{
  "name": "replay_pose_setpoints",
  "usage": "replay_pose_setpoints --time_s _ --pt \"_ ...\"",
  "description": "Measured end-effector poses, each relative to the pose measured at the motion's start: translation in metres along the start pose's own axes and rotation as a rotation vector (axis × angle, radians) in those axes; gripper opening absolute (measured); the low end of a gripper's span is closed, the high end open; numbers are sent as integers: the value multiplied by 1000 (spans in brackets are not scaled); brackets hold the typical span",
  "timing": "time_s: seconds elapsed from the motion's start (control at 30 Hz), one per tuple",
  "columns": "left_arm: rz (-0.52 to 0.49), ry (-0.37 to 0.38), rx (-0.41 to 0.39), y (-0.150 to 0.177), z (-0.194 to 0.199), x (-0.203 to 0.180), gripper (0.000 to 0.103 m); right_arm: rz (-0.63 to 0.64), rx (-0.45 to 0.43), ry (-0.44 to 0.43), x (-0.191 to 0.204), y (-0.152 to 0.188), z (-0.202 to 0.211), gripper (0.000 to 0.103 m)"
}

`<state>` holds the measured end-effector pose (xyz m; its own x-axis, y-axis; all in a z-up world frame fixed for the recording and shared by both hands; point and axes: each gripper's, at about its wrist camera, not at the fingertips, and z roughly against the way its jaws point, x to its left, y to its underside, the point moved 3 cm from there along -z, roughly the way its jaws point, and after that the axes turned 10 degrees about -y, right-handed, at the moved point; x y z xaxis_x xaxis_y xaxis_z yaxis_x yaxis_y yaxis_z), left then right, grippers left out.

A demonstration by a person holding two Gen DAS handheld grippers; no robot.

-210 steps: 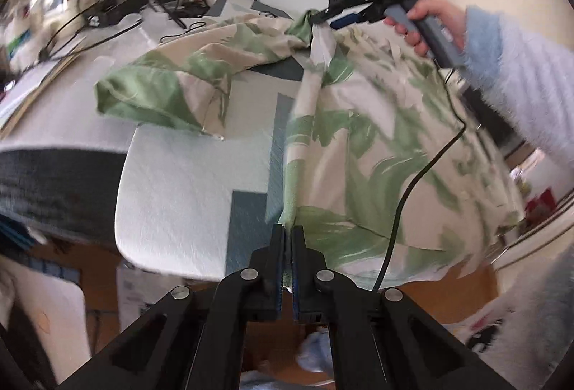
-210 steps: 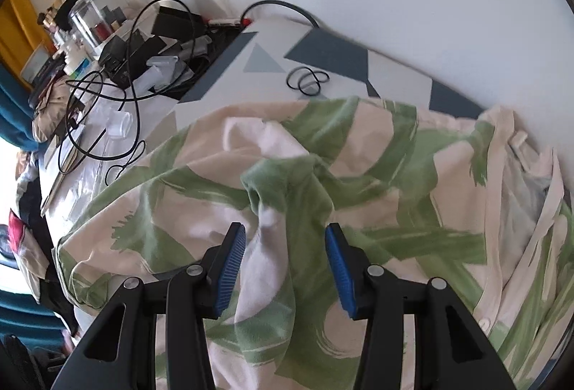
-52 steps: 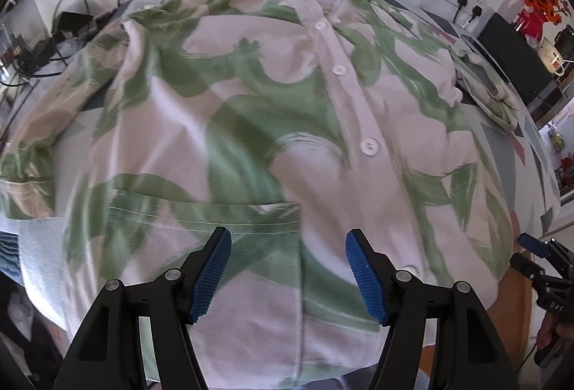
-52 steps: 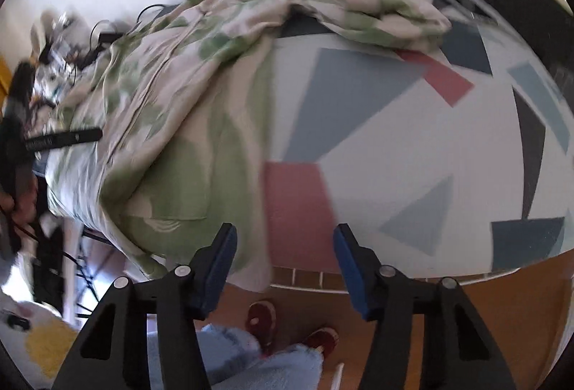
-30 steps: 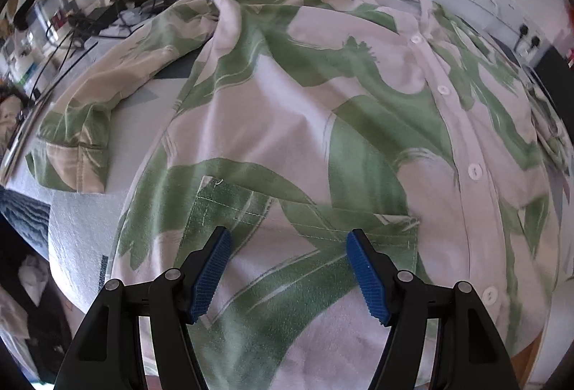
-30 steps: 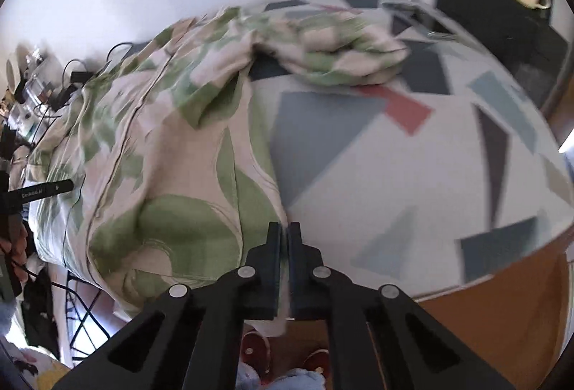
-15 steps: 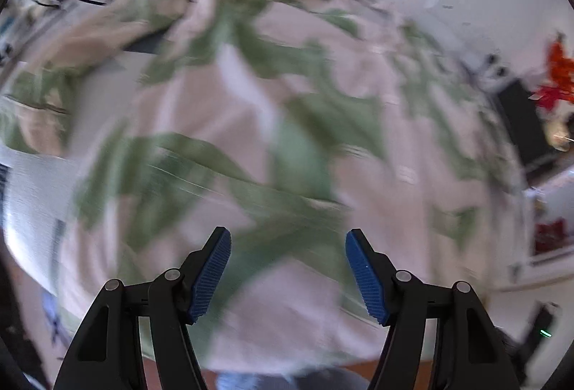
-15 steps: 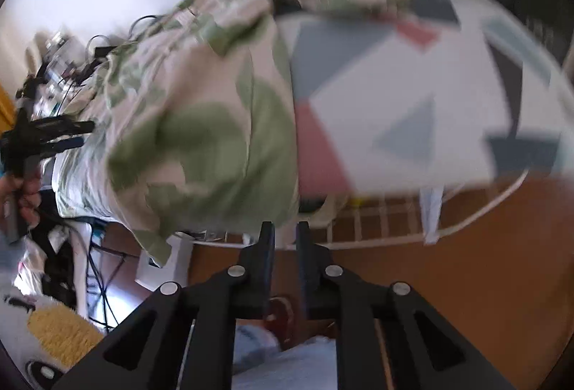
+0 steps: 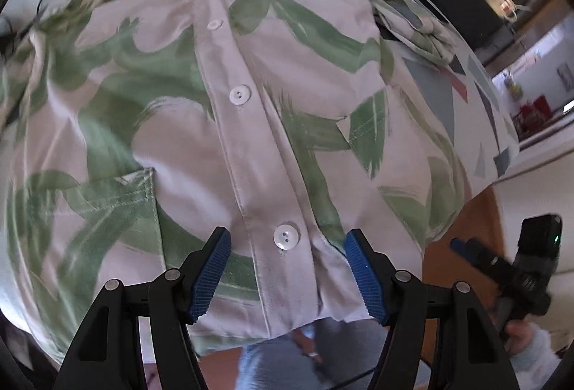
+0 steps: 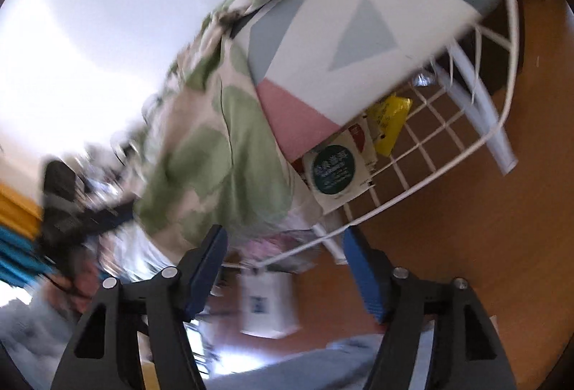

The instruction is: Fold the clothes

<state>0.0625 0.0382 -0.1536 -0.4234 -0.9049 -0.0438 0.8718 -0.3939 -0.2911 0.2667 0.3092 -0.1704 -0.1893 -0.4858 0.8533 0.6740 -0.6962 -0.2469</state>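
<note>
The cream short-sleeved shirt with green leaf print point(image 9: 251, 95) lies spread, buttoned front up, on the white ironing board with grey and pink triangles point(image 10: 358, 42), and its hem hangs over the near edge. The left gripper point(image 9: 287, 273) hovers above the lowest white button point(image 9: 286, 235) with its jaws apart, and they have just closed slightly; no cloth is pinched. The right gripper point(image 10: 283, 277) has just opened its jaws, and nothing is between them. It points past the board edge at the white wire rack point(image 10: 448, 139) and the wooden floor point(image 10: 466, 228).
</note>
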Motion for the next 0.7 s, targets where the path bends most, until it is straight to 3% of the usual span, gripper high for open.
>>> replay_pose_setpoints --time_s 0.03,0.07,0.1,0.13,0.17,0.33,0.5,0.63,0.7 --pt "-13 -13 -11 1 2 0 53 -26 -25 -19 -4 1 3 71" --pt "-20 -21 -12 1 3 0 33 -49 -51 -37 -7 3 6 73" --pt "-19 -23 -9 2 4 2 23 -73 -77 -54 -10 4 9 75" --pt "-10 -17 -4 3 5 5 6 -90 -94 -75 -14 6 10 76" --pt "-5 -28 -7 3 6 8 4 -105 -110 -96 -17 9 10 77" --pt "-10 -95 -16 3 12 15 4 -194 -124 -202 -34 21 -7 77" --pt "-21 -28 22 5 16 1 4 -309 -173 -331 -54 31 -25 77" --pt "-80 -21 54 13 9 -14 24 -362 -227 -471 -53 33 -30 77" --pt "-89 -35 61 15 3 -16 24 -353 -235 -506 -48 29 -31 77"
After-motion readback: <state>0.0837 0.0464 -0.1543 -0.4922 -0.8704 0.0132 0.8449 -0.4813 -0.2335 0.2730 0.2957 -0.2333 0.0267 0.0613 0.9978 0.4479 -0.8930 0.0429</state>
